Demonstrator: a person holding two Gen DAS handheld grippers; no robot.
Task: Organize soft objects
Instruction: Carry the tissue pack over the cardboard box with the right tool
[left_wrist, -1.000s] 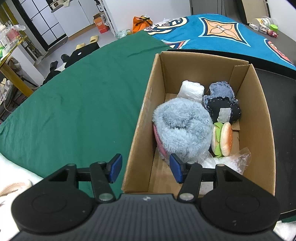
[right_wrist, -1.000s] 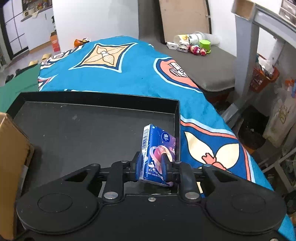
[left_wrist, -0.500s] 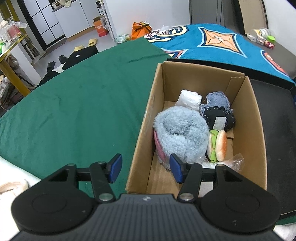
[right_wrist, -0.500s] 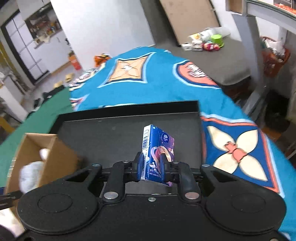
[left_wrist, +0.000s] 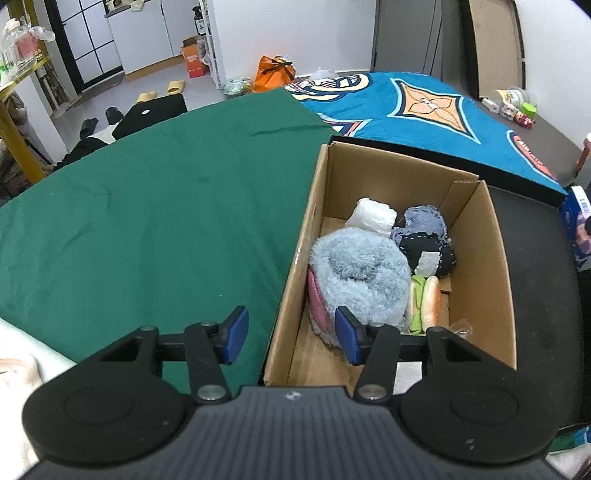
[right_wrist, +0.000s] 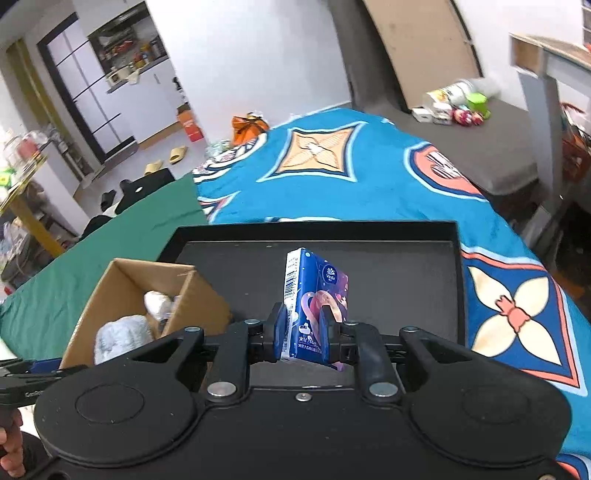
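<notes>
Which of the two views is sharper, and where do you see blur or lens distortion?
Left wrist view: sharp; the cardboard box is crisp, though fisheye bends its edges. Right wrist view: softer; background clutter is smeared, while the tissue pack in the right gripper stays readable.

Brown cardboard box (left_wrist: 484, 236), fluffy pale-blue plush (left_wrist: 364, 273), dark-blue tissue pack (right_wrist: 316, 302), green cloth (left_wrist: 147, 206)

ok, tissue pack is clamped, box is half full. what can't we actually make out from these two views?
- Cardboard box floor near the front, left wrist view: covered by the left gripper body.
- Burger toy: lower part behind the same gripper.
- Tissue pack base, right wrist view: hidden between the right gripper pads.
- Clutter on the grey surface: blurred, unidentifiable.
</notes>
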